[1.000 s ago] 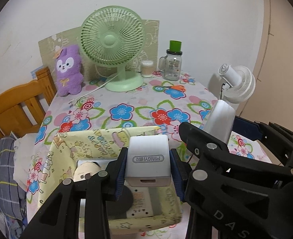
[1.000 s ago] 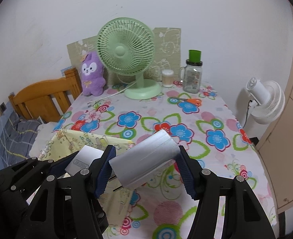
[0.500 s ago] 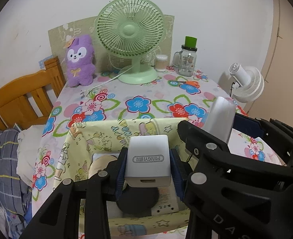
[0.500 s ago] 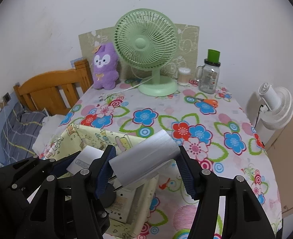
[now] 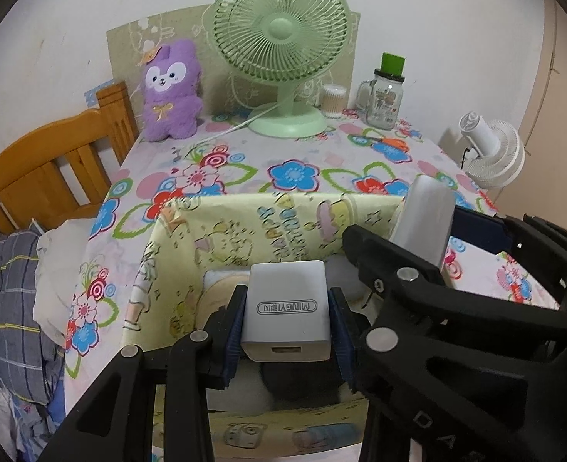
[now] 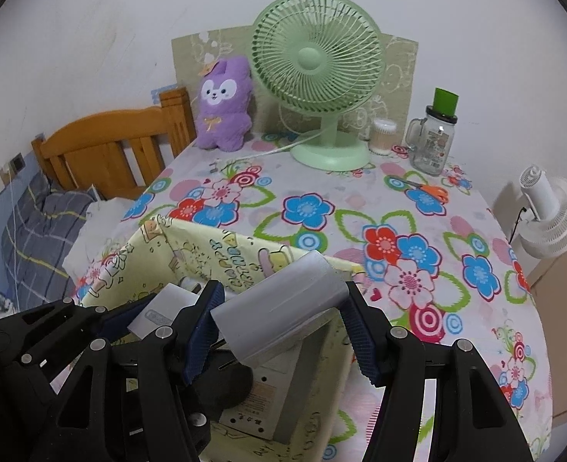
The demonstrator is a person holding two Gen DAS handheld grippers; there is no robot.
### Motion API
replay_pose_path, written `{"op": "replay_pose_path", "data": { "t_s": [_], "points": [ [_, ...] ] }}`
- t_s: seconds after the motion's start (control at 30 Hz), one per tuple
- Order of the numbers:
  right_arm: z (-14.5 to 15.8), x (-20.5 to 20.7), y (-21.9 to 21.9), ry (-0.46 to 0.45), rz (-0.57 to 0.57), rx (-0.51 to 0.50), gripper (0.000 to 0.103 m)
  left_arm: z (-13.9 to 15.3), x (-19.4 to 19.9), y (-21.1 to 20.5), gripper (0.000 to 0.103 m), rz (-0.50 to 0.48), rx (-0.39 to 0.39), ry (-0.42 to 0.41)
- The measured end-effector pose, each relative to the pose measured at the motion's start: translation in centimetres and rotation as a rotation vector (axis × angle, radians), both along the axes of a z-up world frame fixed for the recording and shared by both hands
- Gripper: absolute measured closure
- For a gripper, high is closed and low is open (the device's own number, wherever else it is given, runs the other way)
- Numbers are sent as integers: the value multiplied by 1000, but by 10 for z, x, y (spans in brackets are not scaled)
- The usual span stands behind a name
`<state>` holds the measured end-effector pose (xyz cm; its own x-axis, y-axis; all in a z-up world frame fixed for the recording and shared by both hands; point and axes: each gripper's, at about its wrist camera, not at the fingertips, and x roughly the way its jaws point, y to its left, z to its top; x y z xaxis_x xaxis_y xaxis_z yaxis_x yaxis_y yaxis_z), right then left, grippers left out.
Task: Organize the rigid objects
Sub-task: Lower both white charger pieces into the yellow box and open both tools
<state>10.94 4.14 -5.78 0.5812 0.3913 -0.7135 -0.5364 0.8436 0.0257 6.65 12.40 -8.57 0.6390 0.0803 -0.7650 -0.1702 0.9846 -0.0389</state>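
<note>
I hold both loads over the yellow fabric storage box (image 5: 268, 227), my left gripper (image 5: 288, 317) pinching the white charger (image 5: 287, 310) and my right gripper (image 6: 281, 325) clamping the silvery rounded block (image 6: 279, 308), so next I judge each needs lowering inside before release.

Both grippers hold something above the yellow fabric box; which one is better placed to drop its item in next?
Left, probably. The left gripper holds the white charger directly over the yellow fabric box; the right gripper's silver cylinder sits near its right edge.

White charger (image 5: 287, 306) over yellow fabric bin (image 5: 222, 238)
</note>
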Motion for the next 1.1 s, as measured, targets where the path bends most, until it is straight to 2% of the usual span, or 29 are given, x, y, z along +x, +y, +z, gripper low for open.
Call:
{"op": "replay_pose_path", "data": {
  "t_s": [0.37, 0.6, 1.1],
  "points": [
    [-23, 0, 16, 46, 15, -32, 38, -22, -2, 9, 61, -13, 20, 58],
    [-34, 2, 24, 74, 23, -42, 38, -23, -4, 11, 60, -19, 19, 55],
    [-37, 18, 33, 120, 26, -79, 37, -23, 9, 18, 54, -18, -58, 87]
  ]
}}
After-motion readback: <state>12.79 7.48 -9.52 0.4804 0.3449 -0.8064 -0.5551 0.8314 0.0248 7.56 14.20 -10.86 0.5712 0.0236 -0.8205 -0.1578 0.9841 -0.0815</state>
